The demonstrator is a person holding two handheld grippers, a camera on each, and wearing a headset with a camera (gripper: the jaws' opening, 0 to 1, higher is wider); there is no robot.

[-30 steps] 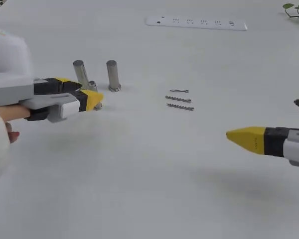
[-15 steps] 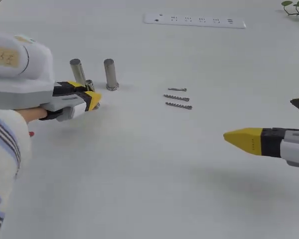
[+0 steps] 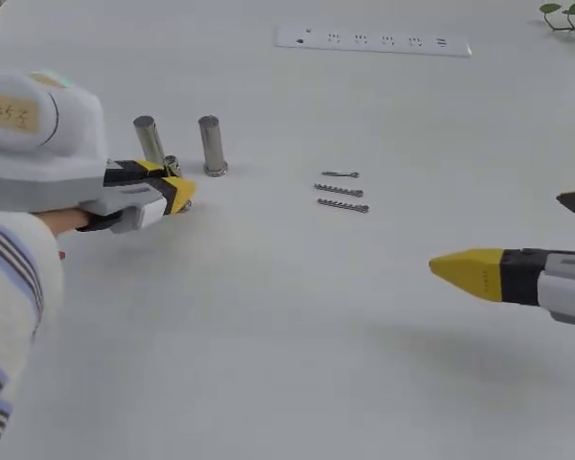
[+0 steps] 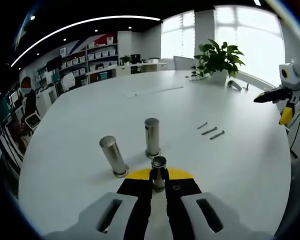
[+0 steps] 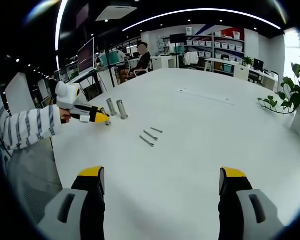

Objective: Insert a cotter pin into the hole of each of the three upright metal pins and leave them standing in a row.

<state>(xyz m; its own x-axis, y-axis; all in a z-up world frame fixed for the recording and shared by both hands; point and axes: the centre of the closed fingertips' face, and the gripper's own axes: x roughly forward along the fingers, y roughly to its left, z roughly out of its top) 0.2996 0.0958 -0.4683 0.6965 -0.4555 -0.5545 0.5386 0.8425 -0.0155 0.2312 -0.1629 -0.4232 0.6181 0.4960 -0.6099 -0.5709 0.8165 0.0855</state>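
Observation:
Three grey metal pins stand on the white table. My left gripper (image 3: 177, 192) is shut on the nearest metal pin (image 4: 158, 170), whose top (image 3: 171, 163) pokes up between the jaws. The other two pins (image 3: 211, 144) (image 3: 149, 139) stand upright just beyond it, seen also in the left gripper view (image 4: 151, 137) (image 4: 112, 156). Three cotter pins (image 3: 341, 190) lie side by side at mid-table, right of the metal pins. My right gripper (image 5: 160, 182) stands wide open over bare table, far right of the cotter pins (image 5: 151, 136); one yellow fingertip (image 3: 470, 269) shows in the head view.
A white power strip (image 3: 372, 41) lies at the table's far side. A potted plant (image 4: 217, 60) stands at the far edge, its leaves (image 3: 567, 16) at the head view's top right. Shelves, desks and a seated person are beyond the table.
The left hand and gripper have shifted slightly on the held pin; its sleeve now shows more. The right gripper and the cotter pins stay where they were.

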